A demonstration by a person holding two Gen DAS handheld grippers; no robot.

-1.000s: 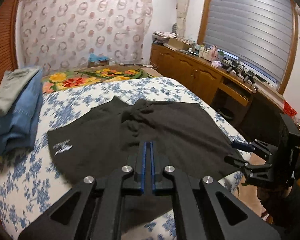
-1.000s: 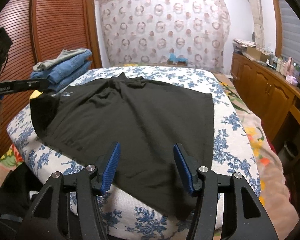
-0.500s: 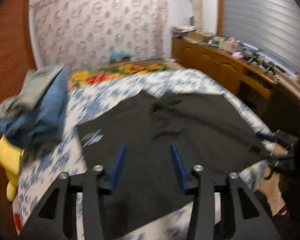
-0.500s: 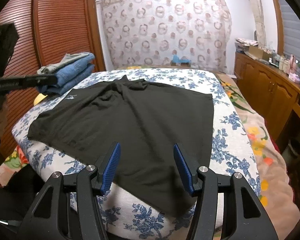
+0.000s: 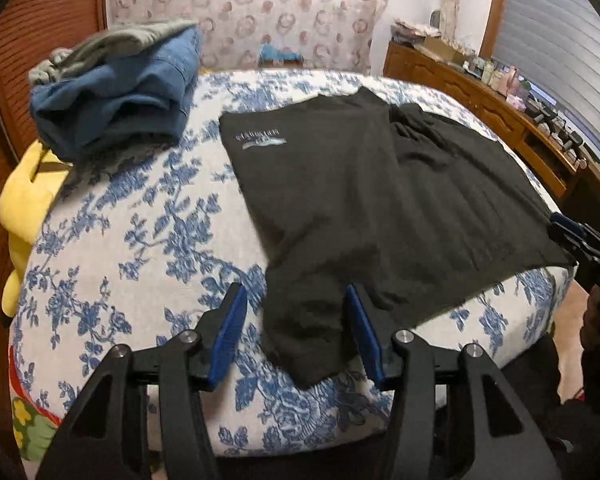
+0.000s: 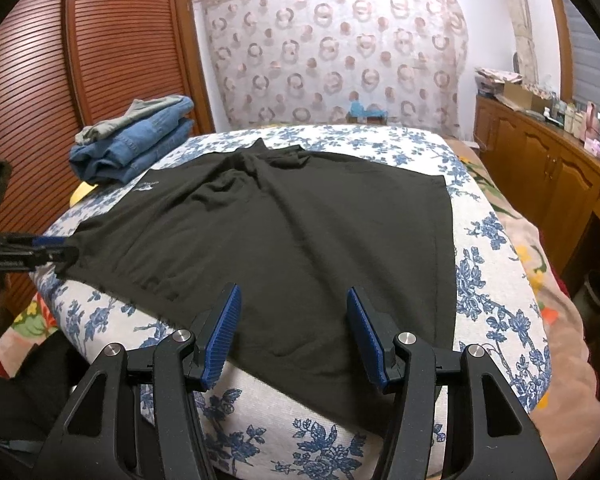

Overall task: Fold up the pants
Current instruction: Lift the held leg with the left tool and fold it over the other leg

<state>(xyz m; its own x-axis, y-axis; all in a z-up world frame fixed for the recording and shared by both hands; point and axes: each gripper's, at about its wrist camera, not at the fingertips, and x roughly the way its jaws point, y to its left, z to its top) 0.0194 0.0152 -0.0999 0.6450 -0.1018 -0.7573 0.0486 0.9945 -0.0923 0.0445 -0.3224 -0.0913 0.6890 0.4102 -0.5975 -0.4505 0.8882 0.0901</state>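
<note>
Black pants with a small white logo lie spread flat on the blue-flowered bed; they also show in the right wrist view. My left gripper is open, its blue pads on either side of the near left corner of the pants. My right gripper is open over the near edge of the pants at the bed's front. The right gripper shows at the right edge of the left wrist view, the left gripper at the left edge of the right wrist view.
A stack of folded jeans with a grey garment on top lies at the bed's far left, also in the right wrist view. A yellow soft toy sits beside it. Wooden cabinets run along the right wall, a slatted wooden door on the left.
My left gripper opened, let go of the pants and swung left and down to the near left corner. The lifted corner now lies flat. My right gripper stayed open and barely moved.
</note>
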